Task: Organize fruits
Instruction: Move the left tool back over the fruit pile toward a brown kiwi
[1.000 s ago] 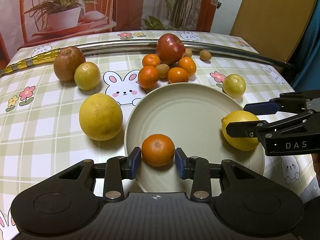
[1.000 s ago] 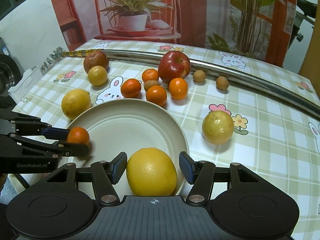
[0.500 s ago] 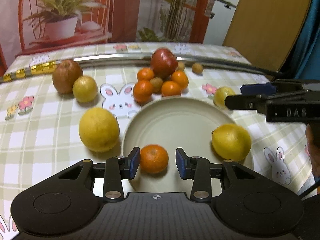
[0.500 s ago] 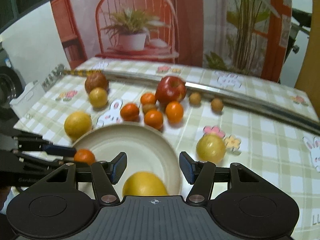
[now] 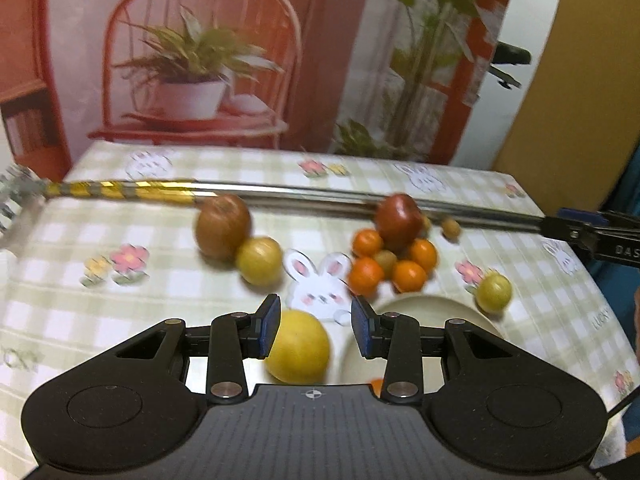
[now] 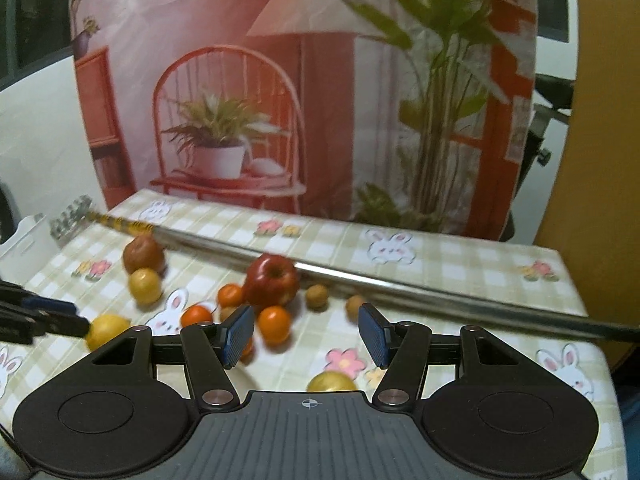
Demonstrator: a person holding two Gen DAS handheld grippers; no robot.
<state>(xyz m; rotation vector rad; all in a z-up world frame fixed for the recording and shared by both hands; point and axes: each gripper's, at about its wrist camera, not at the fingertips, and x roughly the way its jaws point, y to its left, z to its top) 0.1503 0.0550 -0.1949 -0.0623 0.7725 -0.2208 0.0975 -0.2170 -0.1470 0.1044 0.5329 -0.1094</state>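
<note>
Fruit: we count most of it loose on the green-checked, rabbit-printed tablecloth (image 5: 192, 288). A cluster of small round orange mandarins (image 5: 408, 276) sits against a glossy red apple (image 6: 272, 282), a brownish-red apple (image 5: 222, 226) touches a small yellow-green round fruit (image 5: 259, 266), and another small yellow-green fruit (image 5: 494, 292) lies just beside the dish.
Large citrus: a big yellow round citrus (image 5: 298, 346) rests on the cloth, close beside the dish rim.
Dish: a pale cream round plate (image 5: 424, 306), largely hidden under the tool; a sliver of orange peeks at its near edge, so we judge at least one fruit is in it.
Left gripper (image 5: 315, 330): blue-padded jaws apart, gripping nothing; the big citrus shows between them in view but lies below, untouched.
Right gripper (image 6: 306, 334): jaws apart and empty, above the cloth.
Step in hand: we judge it to be picking the next fruit for the plate.
Doing it well: we would come down over one isolated fruit, pads level at its widest girth, squeeze gently since round skins roll, and avoid nudging the mandarin cluster.
Beyond: a long steel bar (image 6: 440, 288) crosses the table's far side; both views are blurred.
</note>
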